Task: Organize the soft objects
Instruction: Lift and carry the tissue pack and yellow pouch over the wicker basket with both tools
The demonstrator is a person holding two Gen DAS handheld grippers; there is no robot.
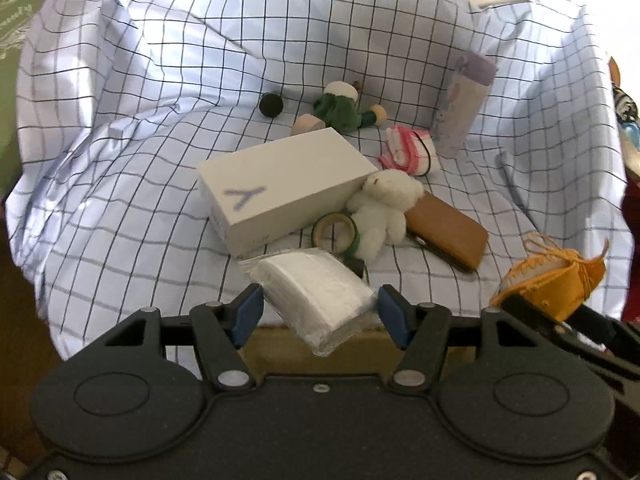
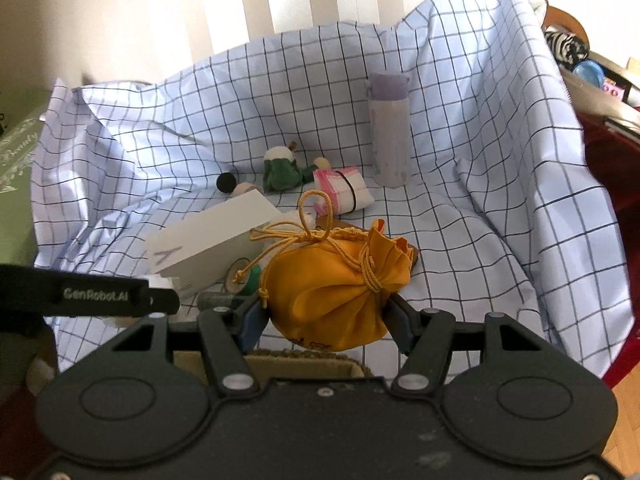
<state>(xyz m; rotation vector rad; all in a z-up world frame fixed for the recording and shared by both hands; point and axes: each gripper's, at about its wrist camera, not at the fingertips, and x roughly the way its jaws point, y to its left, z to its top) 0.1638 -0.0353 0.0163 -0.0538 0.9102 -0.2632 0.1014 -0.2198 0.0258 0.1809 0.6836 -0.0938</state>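
Here the left tool (image 1: 320, 312) grips a plastic-wrapped tissue pack (image 1: 320, 300) between its pads, lifted over the checked cloth (image 1: 160, 92). The right tool (image 2: 326, 316) clamps a yellow pouch (image 2: 336, 284), held above the cloth near the white box (image 2: 208, 240).

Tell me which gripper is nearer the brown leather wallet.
Right, narrowly. The right gripper, shut on the yellow drawstring pouch, hangs just beside the wallet. The left gripper, shut on the tissue pack, sits past the plush bear.
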